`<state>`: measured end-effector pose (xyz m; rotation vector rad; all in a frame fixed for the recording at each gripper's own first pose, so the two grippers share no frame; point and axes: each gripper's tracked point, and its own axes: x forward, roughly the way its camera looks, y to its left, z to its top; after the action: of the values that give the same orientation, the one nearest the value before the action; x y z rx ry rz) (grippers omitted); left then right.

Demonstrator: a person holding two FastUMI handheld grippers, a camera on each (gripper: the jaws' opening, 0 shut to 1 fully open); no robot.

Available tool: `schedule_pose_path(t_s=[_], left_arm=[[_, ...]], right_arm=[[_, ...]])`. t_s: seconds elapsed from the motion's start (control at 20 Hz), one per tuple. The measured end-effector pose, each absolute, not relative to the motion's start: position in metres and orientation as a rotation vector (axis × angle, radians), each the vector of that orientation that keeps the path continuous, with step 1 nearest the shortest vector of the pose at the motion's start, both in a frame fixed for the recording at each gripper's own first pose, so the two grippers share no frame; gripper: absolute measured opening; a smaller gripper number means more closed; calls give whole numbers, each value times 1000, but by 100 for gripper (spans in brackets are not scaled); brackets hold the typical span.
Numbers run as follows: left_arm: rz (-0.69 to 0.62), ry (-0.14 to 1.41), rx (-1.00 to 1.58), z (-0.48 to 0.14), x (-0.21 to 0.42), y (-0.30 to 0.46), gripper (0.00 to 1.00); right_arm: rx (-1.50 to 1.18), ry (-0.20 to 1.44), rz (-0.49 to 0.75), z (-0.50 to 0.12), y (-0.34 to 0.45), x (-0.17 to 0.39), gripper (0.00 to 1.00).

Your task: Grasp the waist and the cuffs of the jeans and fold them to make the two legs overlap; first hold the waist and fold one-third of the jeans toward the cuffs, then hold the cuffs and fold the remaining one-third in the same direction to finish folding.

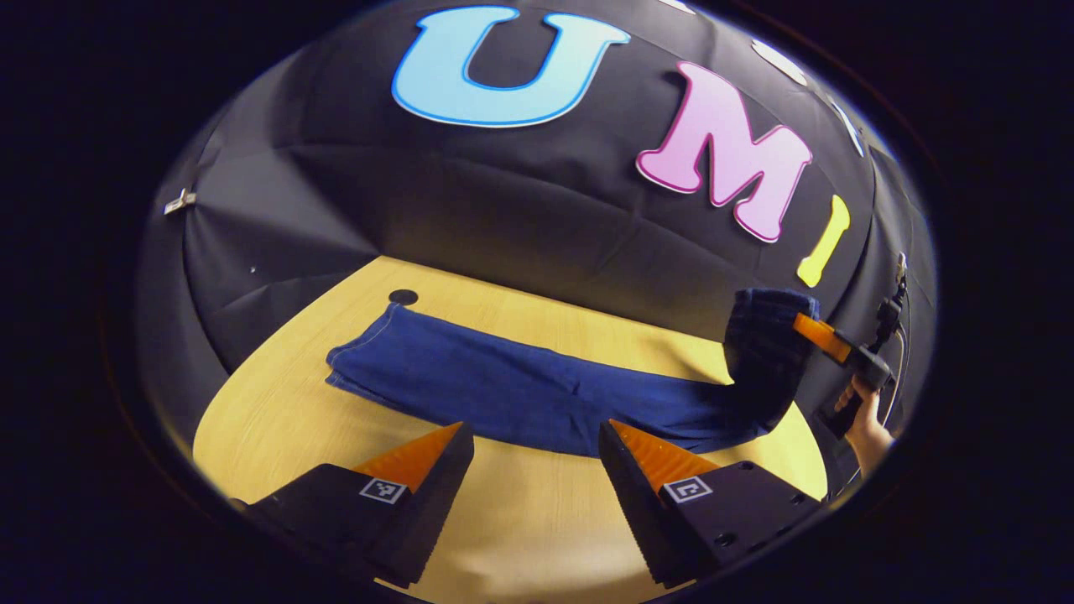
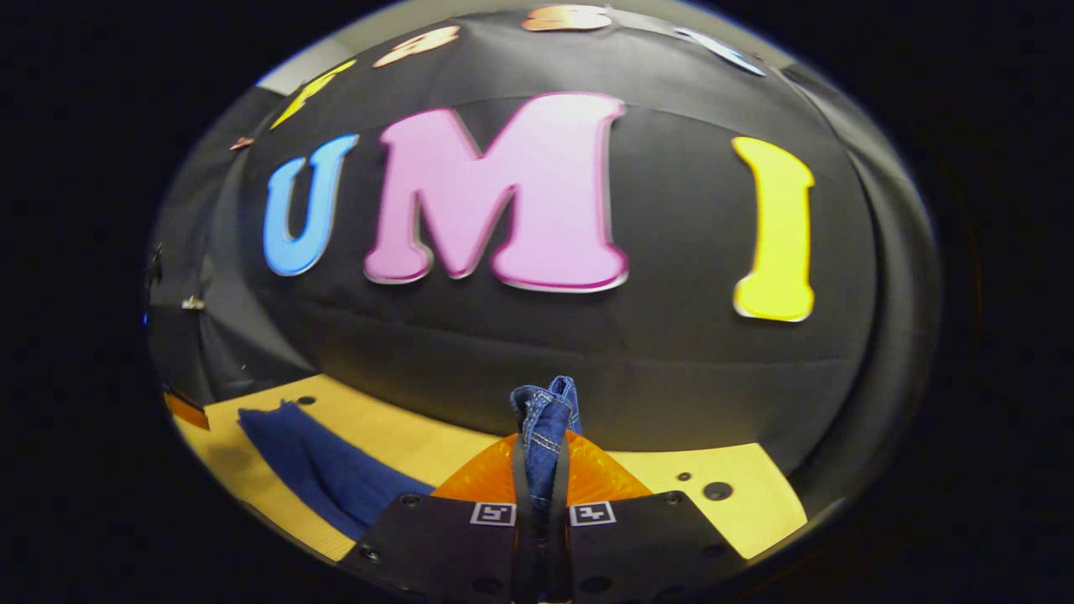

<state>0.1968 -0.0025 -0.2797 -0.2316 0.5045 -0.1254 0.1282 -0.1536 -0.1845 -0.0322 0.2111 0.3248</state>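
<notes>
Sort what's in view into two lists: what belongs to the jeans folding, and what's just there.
In the job:
jeans, legs overlapped, on the table
right tool, shut on the waist, lifting it
left tool, open, near the jeans

Just there:
clip on the booth wall
round holes in the table

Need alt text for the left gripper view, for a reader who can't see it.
Folded blue jeans lie across a wooden table, their right end lifted by the right gripper, which a hand holds. The left gripper hovers open in front.
</notes>
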Motion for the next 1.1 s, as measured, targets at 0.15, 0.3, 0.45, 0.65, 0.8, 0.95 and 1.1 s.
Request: schedule_pose_path(t_s=[0.15, 0.3, 0.45, 0.65, 0.8, 0.95, 1.1], left_arm=[[-67, 476, -279, -292, 202, 22, 95], [-6, 448, -350, -304, 212, 49, 97], [61, 432, -351, -316, 226, 78, 96], [160, 412, -281, -321, 258, 131, 96], [248, 429, -230, -334, 287, 176, 96], [293, 473, -243, -353, 303, 191, 96], [295, 519, -244, -373, 316, 201, 96]], right_arm=[[-123, 271, 407, -217, -166, 89, 8], [-122, 378, 467, -260, -173, 56, 22], [-123, 483, 503, -306, -141, 29, 45], [-140, 448, 536, -297, -125, 11, 100], [-105, 447, 522, -282, -135, 5, 98], [-74, 437, 480, -268, -158, 0, 97], [-37, 450, 440, -263, -180, -7, 97]])
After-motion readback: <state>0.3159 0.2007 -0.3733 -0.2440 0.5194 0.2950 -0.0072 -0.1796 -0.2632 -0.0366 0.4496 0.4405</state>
